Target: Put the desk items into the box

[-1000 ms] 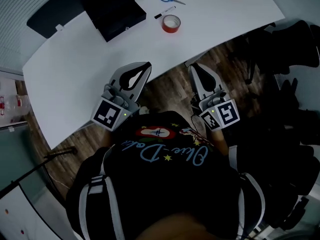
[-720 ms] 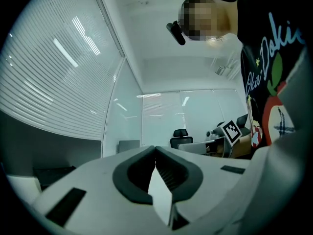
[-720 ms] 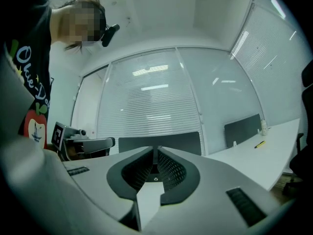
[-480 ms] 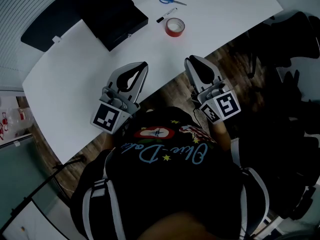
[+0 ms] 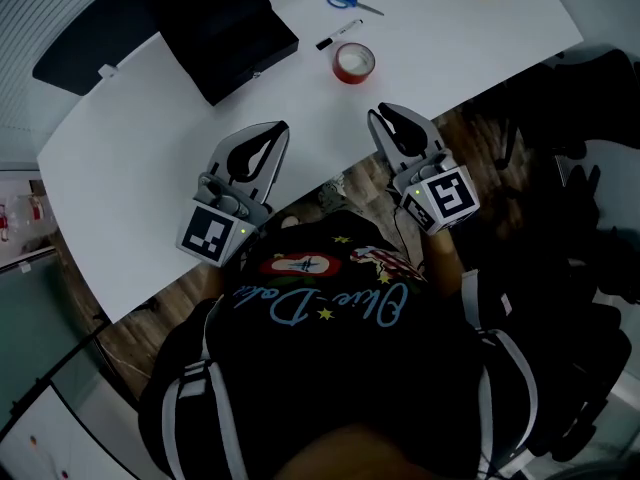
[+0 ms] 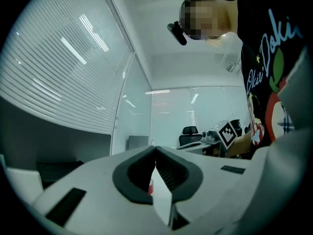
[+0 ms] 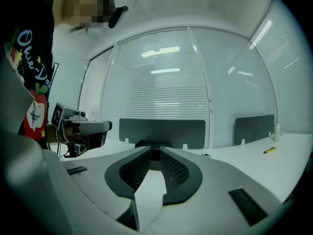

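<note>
Right claw point(image 5: 385, 120) has just been opening; its jaws are a little apart and empty, probably to make ready for the red tape roll point(image 5: 354, 63) near ahead on the worktop point(image 5: 150, 158). Left claw point(image 5: 278, 131) is pressed together, empty. The black box point(image 5: 228, 30) stands beyond.

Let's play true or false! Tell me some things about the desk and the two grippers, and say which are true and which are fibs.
1. The tape roll is red. True.
2. The scissors have green handles. False: the handles are blue.
3. The right gripper holds the pen. False: its jaws have just been opening with nothing between them, and the pen lies on the desk.
4. The left gripper is shut and empty. True.
5. The black box sits on the desk. True.
</note>
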